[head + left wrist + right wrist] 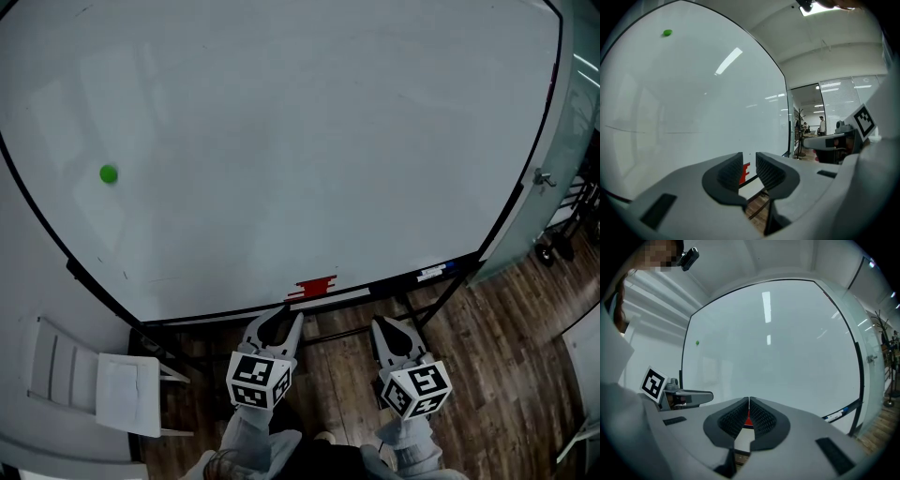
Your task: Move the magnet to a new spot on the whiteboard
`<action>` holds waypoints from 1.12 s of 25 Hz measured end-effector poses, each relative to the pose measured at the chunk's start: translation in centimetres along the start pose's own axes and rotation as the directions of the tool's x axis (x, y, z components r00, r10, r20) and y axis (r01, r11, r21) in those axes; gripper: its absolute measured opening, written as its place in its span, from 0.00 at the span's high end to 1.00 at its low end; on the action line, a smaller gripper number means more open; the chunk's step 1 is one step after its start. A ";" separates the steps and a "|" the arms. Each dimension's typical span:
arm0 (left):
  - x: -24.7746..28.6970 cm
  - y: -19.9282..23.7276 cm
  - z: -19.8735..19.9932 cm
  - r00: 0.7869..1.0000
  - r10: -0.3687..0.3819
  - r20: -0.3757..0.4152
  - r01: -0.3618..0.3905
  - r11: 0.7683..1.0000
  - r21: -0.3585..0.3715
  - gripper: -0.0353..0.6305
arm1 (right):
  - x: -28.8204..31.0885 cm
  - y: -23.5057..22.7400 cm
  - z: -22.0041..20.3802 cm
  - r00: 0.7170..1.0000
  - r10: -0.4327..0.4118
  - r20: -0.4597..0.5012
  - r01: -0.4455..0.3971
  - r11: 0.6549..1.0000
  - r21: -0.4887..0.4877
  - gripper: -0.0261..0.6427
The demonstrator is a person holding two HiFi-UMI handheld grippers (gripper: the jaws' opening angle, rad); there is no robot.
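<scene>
Green magnet (pixel 109 173) sits on the whiteboard's (pixel 309 131) left side, well apart from both grippers down by the tray. Left gripper (pixel 281 321) is slightly parted and empty, and right gripper (pixel 387 328) is pinched closed on nothing. The risk I see: jaws this narrow could nudge the magnet sideways instead of straddling it.

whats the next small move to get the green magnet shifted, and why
Probably lift the left gripper up toward the green magnet, jaws opened wider. The magnet sits high on the left of the whiteboard; both grippers hang low by its bottom edge, and the left, slightly open and empty, is nearer.
</scene>
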State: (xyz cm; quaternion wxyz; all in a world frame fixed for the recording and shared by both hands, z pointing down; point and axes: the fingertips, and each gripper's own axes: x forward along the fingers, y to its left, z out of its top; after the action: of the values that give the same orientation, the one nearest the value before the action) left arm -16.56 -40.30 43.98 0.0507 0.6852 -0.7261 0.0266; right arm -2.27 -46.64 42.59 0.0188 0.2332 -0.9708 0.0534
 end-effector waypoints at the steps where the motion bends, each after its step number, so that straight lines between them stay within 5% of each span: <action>1: -0.1 -0.2 -0.4 1.000 -0.001 -0.004 0.000 1.000 -0.007 0.82 | -0.2 0.1 -0.6 1.000 -0.001 -0.007 0.001 1.000 0.006 0.92; 12: -2.1 -0.8 -4.9 0.995 -0.035 -0.097 0.030 0.998 -0.054 0.93 | -1.9 0.7 -4.8 0.998 0.002 -0.068 0.004 0.996 0.090 0.92; 28: -2.6 -1.6 -7.3 0.986 -0.073 -0.149 0.065 0.996 -0.064 0.93 | -3.1 -0.2 -6.5 0.993 -0.016 -0.120 0.031 0.993 0.118 0.92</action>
State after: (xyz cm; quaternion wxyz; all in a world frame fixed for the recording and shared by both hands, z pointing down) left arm -14.52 -37.06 50.87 0.1266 0.7041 -0.6965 0.0555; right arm 0.66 -44.65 48.83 0.0632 0.2418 -0.9602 0.1249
